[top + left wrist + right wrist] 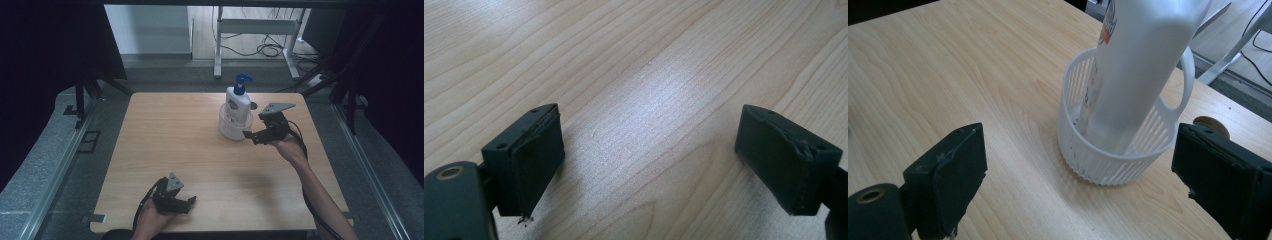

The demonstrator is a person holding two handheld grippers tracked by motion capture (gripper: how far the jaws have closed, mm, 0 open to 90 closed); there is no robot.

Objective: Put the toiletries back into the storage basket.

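A white pump bottle (238, 104) with a blue pump head stands upright inside a small white basket (227, 130) on the wooden table (175, 145). In the high view this pair sits at about 1 o'clock from the table's centre, near the far edge. The bottle is a smooth, tall plastic body with a printed label in blue and orange; the print is too small to read. The basket is a round, shallow plastic cup with fine vertical slats and a loop handle (1188, 80) on its rim. The table top is light wood-grain laminate with rounded corners.

The right gripper (248, 134) is held at 3 o'clock of the basket, just beside it, its tips pointing toward it. The right forearm reaches in diagonally from the lower right. In the right gripper view its black jaws stand wide apart and hold nothing; the basket (1108, 150) and bottle (1143, 65) lie beyond and between them, not touched.

The left gripper (190, 201) rests low at 6 o'clock, near the table's front edge, tips pointing to 3 o'clock. In the left gripper view its jaws are likewise spread wide over bare wood (649, 100), gripping nothing. The pads (536, 165) are black with frayed edges.
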